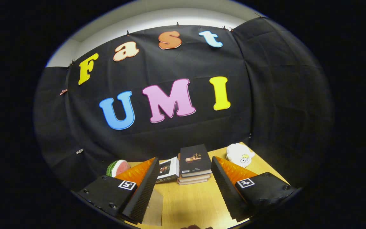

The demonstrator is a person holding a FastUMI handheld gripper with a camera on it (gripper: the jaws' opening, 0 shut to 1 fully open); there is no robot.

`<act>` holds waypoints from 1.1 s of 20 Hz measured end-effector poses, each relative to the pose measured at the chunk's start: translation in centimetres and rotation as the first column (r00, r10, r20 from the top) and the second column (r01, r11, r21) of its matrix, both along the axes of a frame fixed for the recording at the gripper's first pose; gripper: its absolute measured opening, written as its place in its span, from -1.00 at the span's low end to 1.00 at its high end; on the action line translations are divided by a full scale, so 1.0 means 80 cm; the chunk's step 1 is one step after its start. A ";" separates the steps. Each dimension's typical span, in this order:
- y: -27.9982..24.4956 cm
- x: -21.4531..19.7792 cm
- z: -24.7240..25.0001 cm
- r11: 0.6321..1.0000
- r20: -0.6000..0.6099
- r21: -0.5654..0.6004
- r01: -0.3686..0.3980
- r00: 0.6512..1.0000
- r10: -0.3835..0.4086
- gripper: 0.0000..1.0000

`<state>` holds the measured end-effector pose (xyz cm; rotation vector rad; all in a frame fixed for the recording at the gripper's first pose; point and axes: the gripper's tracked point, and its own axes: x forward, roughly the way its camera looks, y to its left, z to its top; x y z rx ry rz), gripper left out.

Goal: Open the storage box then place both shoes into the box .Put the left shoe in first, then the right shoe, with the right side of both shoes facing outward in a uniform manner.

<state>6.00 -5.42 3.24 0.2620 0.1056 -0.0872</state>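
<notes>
- The hand-held gripper [183, 178] is hovering over the wooden counter [195, 203] with its two fingers spread wide apart, nothing between them except bare wood.
- Each finger [145, 187] is carrying a little square marker tag on its top.
- Just beyond the fingers, pretty much centred in the gap, a short stack of books [195, 165] is sitting on the counter. The top one has a dark cover and its long axis is running away from the gripper toward the black cloth wall [183, 127], spine end facing the fingers.
- A second book with a picture on its cover [167, 170] is lying right beside that stack, on the left-finger side, tilted a bit and touching or nearly touching the pile.
- Further left, peeking out behind the left finger, a watermelon slice toy [118, 167] is resting near the back of the counter.
- On the other side, behind the right finger, a white plush thing with cartoon eyes [240, 155] is sitting near the back edge of the counter, close to the cloth.
- A flat tan sheet or piece of card [154, 206] is lying on the counter under the left finger; can't tell what it is.
- No box or shoes that I can make out from this angle, so I can't say where they're sitting or which way they're pointing.
</notes>
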 end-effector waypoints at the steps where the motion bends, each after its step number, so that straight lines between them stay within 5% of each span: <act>1: -0.006 -0.007 0.009 1.000 0.044 -0.006 0.022 0.999 -0.021 0.97; 8: -0.033 -0.043 0.010 0.982 0.121 -0.154 0.109 0.989 -0.091 0.97; 22: 0.002 -0.032 -0.013 0.967 0.052 -0.251 0.038 0.998 -0.026 0.97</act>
